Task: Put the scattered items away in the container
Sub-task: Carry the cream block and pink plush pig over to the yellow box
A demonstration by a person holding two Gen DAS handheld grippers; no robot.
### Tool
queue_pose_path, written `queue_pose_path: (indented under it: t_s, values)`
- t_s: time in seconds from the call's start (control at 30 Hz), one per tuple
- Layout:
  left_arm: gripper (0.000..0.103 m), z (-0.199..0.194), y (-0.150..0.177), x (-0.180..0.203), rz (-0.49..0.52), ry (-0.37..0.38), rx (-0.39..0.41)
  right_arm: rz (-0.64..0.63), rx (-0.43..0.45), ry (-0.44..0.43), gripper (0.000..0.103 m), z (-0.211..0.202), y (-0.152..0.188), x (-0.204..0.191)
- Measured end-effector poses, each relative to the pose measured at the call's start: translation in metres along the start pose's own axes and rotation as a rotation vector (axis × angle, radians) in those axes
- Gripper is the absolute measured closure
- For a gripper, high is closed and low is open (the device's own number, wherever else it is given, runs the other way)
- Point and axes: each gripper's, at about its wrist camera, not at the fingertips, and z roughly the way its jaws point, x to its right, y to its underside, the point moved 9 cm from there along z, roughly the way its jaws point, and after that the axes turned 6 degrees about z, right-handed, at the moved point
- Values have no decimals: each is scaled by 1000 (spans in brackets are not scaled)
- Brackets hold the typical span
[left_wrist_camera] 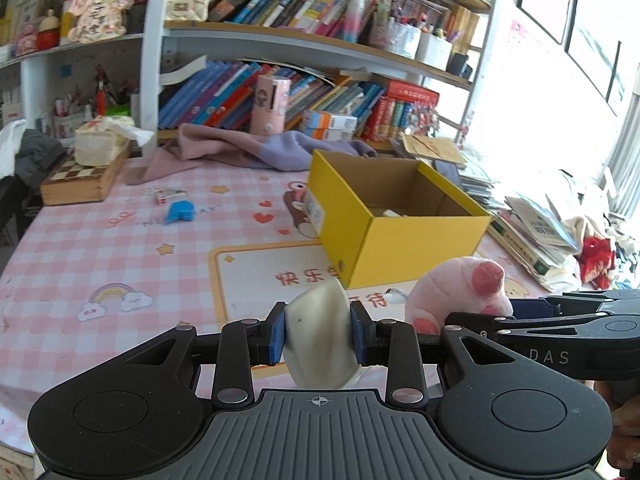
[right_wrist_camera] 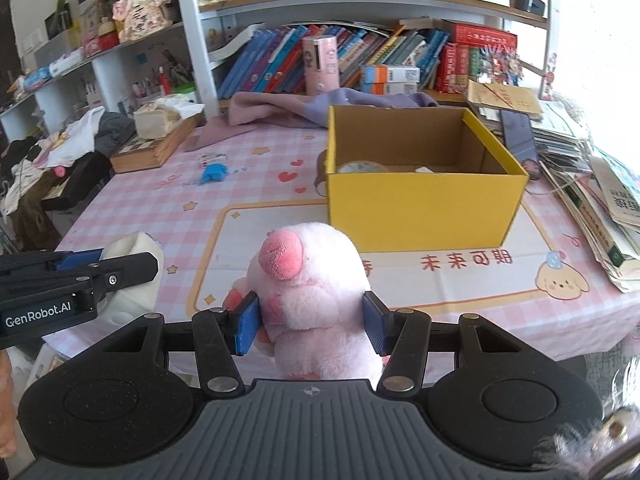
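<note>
My left gripper (left_wrist_camera: 319, 334) is shut on a cream-white soft object (left_wrist_camera: 320, 344), its blue pads pressing both sides. My right gripper (right_wrist_camera: 312, 320) is shut on a pink plush pig (right_wrist_camera: 316, 292), snout pointing up. Both are held above the near part of the table, side by side. The pig (left_wrist_camera: 460, 292) shows at the right in the left wrist view, and the cream object (right_wrist_camera: 136, 276) at the left in the right wrist view. The open yellow cardboard box (left_wrist_camera: 400, 216) (right_wrist_camera: 424, 200) stands ahead with a few things on its floor. A blue item (left_wrist_camera: 179, 212) (right_wrist_camera: 214, 173) and a small card pack (left_wrist_camera: 170, 196) lie further back.
The table carries a pink checked cloth (right_wrist_camera: 160, 200). A wooden chess box with a tissue pack (left_wrist_camera: 86, 172) is at the back left. A purple and pink garment (left_wrist_camera: 256, 148) lies before the bookshelf. Stacked books and papers (right_wrist_camera: 600, 208) crowd the right edge.
</note>
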Motion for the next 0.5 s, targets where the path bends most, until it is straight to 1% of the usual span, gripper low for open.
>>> queue_pose_path:
  t_s: [0.27,0.5]
  values:
    - [72,21,-5,29,45,64,-22,49,0,52,53,-3,0,34]
    - [72,37,-9,53,77,105,-40,89,-5,90,53,-4,2,61]
